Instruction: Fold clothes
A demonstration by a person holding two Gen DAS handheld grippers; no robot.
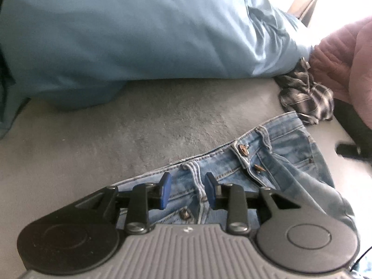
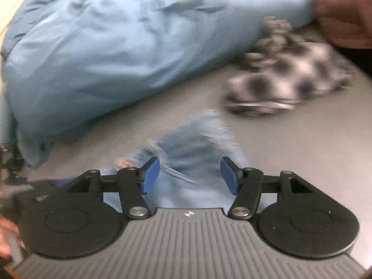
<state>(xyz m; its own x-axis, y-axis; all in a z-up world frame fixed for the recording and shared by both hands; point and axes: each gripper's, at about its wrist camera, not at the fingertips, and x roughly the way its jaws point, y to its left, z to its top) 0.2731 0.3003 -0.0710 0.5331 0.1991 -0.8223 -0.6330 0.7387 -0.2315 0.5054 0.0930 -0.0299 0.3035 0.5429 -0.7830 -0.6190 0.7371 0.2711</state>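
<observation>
While jeans (image 1: 267,162) lie waistband-up on grey bedcover (image 1: 116,144), rumpled at the fly: left gripper (image 1: 187,189) fingers spread either side of a belt loop (image 1: 194,174), nothing pinched. Right gripper (image 2: 190,174) fingers spread wide above blurred denim, nothing held. Checked garment (image 1: 304,97) crumpled just beyond; blue duvet (image 1: 127,34) behind. Advice, as judgement: pinch waistband edge squarely, both layers, each side level; pull taut and flat before any fold. Stage unclear.
</observation>
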